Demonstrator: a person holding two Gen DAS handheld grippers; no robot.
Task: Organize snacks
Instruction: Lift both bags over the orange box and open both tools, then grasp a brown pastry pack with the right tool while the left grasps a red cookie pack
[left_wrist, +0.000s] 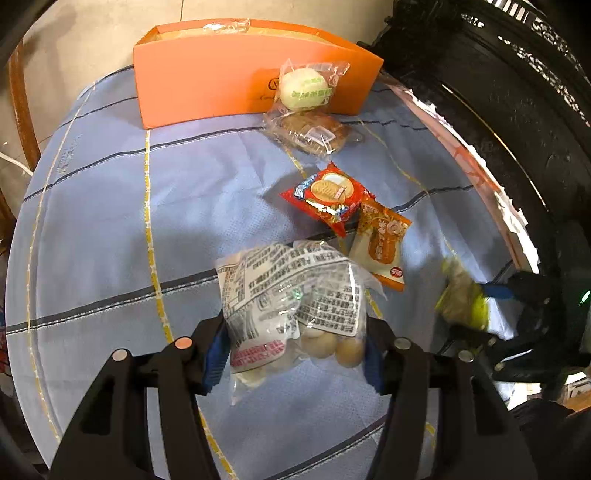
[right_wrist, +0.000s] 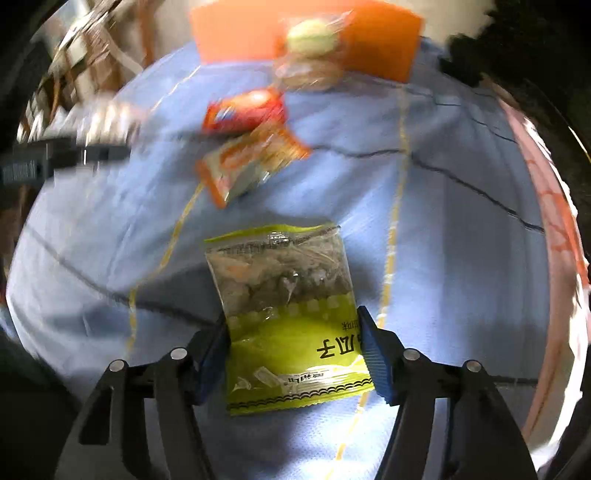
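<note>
My left gripper (left_wrist: 293, 347) is shut on a clear bag of round snacks (left_wrist: 291, 299) with a printed label, held over the blue cloth. My right gripper (right_wrist: 295, 350) is shut on a yellow-green seed packet (right_wrist: 291, 314); it also shows blurred at the right of the left wrist view (left_wrist: 461, 295). An open orange box (left_wrist: 229, 77) stands at the far side. Against its front lean a green bun in clear wrap (left_wrist: 304, 86) and a brown pastry (left_wrist: 314, 133). A red packet (left_wrist: 327, 197) and an orange-white packet (left_wrist: 382, 242) lie mid-table.
The table carries a blue cloth with yellow and dark stripes (left_wrist: 110, 206). A large black ornate object (left_wrist: 509, 103) stands along the right edge. A wooden chair frame (left_wrist: 20, 99) is at the far left. The right wrist view is motion-blurred.
</note>
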